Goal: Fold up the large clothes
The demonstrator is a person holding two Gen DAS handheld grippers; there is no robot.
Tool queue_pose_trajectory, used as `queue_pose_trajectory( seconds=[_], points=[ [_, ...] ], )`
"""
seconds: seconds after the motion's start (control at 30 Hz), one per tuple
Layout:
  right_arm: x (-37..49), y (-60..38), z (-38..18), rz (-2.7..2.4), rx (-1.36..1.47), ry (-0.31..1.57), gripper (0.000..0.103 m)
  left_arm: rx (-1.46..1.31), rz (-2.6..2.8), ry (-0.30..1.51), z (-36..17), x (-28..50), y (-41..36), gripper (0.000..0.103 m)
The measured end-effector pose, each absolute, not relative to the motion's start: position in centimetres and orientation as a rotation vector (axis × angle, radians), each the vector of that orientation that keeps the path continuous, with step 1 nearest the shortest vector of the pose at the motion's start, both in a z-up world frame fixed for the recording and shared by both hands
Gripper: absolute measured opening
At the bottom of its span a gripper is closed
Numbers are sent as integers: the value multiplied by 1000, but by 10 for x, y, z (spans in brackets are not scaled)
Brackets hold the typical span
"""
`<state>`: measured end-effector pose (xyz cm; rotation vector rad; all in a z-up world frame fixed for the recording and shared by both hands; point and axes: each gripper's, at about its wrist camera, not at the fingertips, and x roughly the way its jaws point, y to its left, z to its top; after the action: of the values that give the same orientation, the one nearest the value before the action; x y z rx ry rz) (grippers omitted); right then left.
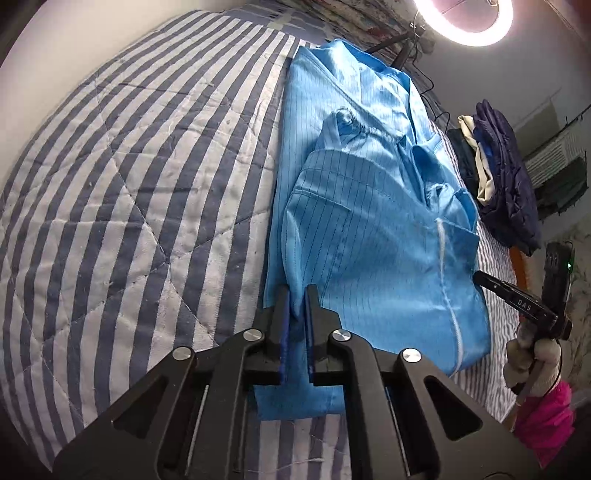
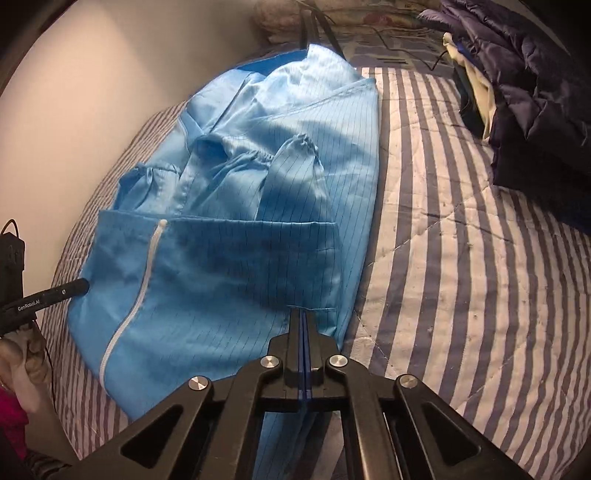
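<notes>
One blue garment [image 1: 369, 221] lies partly folded on the striped quilt [image 1: 129, 184], its lower part doubled back over the body. It has thin dark pinstripes, one white zipper [image 1: 448, 295] and two gathered cuffs [image 2: 301, 144] lying near the middle. In the left wrist view it runs from the near edge towards the far end of the bed, right of centre.

Two grippers are at work. The left gripper [image 1: 297, 291] has its two fingers drawn narrow on the garment's near left edge, a fold of blue cloth pinched between the blue pads. The right gripper [image 2: 303, 314] is pressed fully together at the garment's near right edge, with cloth running under its fingers; whether it actually pinches the fabric I cannot tell.

One stack of folded clothes [image 2: 517, 92], dark navy with a cream piece, sits on the quilt's far right. One ring light [image 1: 465, 22] glows above.
</notes>
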<state>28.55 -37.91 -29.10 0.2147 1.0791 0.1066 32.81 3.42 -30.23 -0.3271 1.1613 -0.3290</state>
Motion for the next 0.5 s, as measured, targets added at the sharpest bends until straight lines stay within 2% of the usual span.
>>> queue_pose_trajectory(
  seconds=[0.07, 0.1, 0.13, 0.2, 0.33, 0.5],
  points=[
    [281, -379, -278, 97, 217, 1046, 3, -298, -326, 1137, -290, 328, 30, 4],
    [278, -379, -268, 86, 212, 1023, 9, -267, -326, 1118, -281, 325, 26, 4],
    [274, -379, -258, 82, 214, 1000, 20, -234, -330, 1104, -273, 322, 23, 4],
    [263, -377, -237, 57, 208, 947, 33, -185, -342, 1069, -257, 311, 17, 4],
    [232, -362, -200, -7, 183, 853, 40, -164, -352, 991, -221, 284, 19, 4],
    [195, -334, -164, -23, 95, 809, 40, -233, -349, 895, -170, 255, 38, 7]
  ],
)
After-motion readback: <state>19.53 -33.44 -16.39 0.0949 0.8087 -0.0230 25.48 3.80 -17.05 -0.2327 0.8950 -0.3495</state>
